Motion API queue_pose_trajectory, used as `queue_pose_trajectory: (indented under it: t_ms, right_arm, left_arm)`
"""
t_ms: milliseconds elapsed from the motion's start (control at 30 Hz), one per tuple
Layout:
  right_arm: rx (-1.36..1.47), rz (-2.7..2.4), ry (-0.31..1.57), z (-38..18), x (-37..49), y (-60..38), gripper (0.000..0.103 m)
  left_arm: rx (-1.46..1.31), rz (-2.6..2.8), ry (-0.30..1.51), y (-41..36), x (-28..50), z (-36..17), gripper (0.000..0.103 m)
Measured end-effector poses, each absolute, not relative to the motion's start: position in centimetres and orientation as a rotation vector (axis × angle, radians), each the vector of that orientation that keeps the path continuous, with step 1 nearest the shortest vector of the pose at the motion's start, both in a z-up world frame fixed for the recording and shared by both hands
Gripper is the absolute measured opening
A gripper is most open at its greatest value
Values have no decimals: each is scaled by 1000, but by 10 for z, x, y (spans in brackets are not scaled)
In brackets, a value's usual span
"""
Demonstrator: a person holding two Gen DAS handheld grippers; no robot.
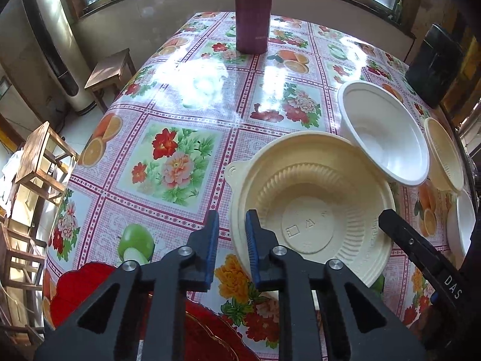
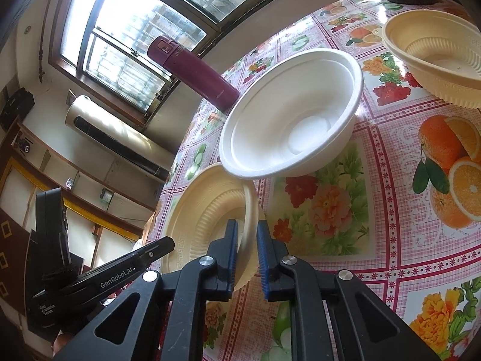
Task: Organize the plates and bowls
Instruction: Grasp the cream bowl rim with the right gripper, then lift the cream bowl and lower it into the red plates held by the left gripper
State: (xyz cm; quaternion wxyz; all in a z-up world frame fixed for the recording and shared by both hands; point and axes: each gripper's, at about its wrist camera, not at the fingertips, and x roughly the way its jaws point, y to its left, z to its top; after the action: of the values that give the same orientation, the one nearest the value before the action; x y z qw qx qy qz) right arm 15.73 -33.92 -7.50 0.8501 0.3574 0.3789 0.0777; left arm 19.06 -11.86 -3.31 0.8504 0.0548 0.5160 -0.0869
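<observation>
Wide open tablecloth (image 1: 168, 114) on the left, all the way to the far edge, where only a maroon flask (image 1: 253, 15) stands upright in the middle. The right side is crowded: a cream bowl (image 1: 312, 207) sits near, a white bowl (image 1: 387, 132) leans on its far rim, and another cream bowl (image 1: 445, 153) stands just beyond, with a white dish (image 1: 461, 222) at the right edge. A red plate (image 1: 75, 288) occupies the near left corner. Between the white bowl and far cream bowl (image 2: 436, 57), a strip of cloth shows.

- Table (image 1: 168, 162): floral-and-fruit oilcloth.
- Far: maroon flask (image 1: 253, 12).
- Near right: cream bowl (image 1: 312, 207), white bowl (image 1: 387, 132) leaning on it.
- Near: red plate (image 1: 75, 288).
</observation>
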Motion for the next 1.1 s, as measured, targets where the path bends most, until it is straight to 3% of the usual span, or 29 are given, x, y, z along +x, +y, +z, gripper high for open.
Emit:
queue_pose_trajectory:
  t_ms: [533,1100]
  right_arm:
    - [729,186,773,-68,156,-336,12]
    - [685,325,687,-36,132,-308,12]
  left_arm:
    - [113,-186,1036,-115,176,-20,9]
    - [20,-148,935,-62,125,18,9]
